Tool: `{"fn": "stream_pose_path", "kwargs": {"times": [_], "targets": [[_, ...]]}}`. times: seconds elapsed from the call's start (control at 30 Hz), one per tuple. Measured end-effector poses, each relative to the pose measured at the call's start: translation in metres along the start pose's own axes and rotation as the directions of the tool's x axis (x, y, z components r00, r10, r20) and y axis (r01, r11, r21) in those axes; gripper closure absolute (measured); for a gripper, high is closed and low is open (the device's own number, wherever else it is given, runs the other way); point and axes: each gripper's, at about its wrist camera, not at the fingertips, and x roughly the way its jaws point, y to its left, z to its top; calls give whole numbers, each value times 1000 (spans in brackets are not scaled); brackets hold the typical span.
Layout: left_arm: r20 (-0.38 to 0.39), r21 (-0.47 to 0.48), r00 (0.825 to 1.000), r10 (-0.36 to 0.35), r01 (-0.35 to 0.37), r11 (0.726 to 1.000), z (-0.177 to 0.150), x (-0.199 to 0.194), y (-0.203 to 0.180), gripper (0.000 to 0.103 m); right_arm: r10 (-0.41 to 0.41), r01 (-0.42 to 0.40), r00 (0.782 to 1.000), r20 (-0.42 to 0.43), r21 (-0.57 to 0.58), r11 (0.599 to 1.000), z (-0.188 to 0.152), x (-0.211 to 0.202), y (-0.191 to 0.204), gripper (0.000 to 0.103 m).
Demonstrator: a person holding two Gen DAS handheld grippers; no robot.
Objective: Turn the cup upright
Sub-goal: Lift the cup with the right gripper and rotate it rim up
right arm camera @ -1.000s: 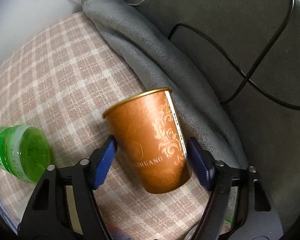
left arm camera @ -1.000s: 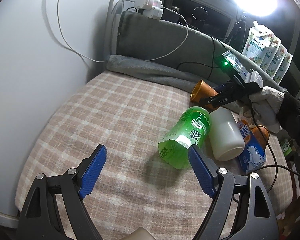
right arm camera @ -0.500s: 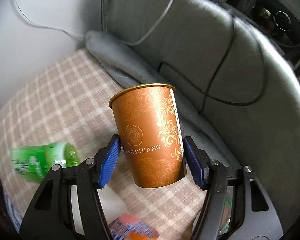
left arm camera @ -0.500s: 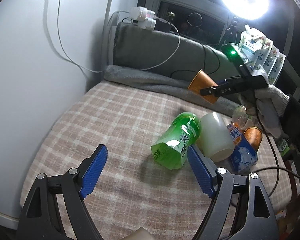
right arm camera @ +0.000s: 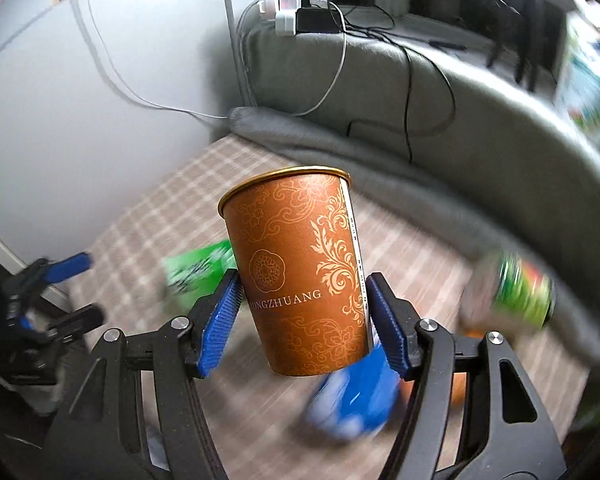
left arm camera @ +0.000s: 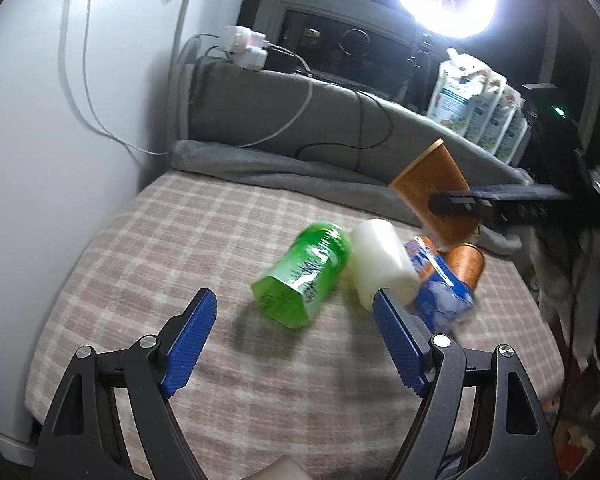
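My right gripper (right arm camera: 306, 316) is shut on an orange paper cup (right arm camera: 300, 276) with gold ornament. It holds the cup in the air above the bed, rim up and nearly upright. The left wrist view shows the same cup (left arm camera: 432, 188) tilted, high above the checked blanket (left arm camera: 180, 240), with the right gripper (left arm camera: 456, 204) clamped across it. My left gripper (left arm camera: 294, 340) is open and empty, low over the blanket's near part, in front of a lying green bottle (left arm camera: 300, 272).
Beside the green bottle lie a white cup (left arm camera: 380, 264), a blue packet (left arm camera: 440, 292) and a second orange cup (left arm camera: 466, 264). A grey cushion (left arm camera: 300, 112) with cables backs the bed. White pouches (left arm camera: 476, 104) stand at the back right. A wall (left arm camera: 60, 140) is on the left.
My right gripper has lifted the orange cup off the blanket and turned it from lying to nearly upright. My left gripper has drawn back a little and stays open.
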Motion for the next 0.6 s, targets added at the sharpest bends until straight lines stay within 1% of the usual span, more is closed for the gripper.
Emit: {"fn": "stream_pose_path", "kwargs": {"times": [0.07,0.13,0.2,0.33,0.43,0.6], "targets": [[-6,11,1000,-15,15,1000,-3,-1,-5,23,25,-25,1000,-3,69,997,-24,-5,4,37],[-15,24,999,-30,30,999,-6,-1,-11,23,28,-28,1000,2,117,993,-44,-7,10,37],[-25,34,999,-44,45,998,-10,0,-16,24,51,-50,999,2,179,982,-63,-10,13,37],[-55,30,995,-79,81,996,-16,2,-21,24,103,-97,995,-4,316,944,-95,-8,9,37],[-74,27,992,-99,101,995,-19,4,-23,25,97,-89,995,0,383,919,-112,-7,7,37],[-117,27,985,-128,132,991,-24,10,-29,25,105,-82,994,-17,502,861,-139,7,-1,36]]}}
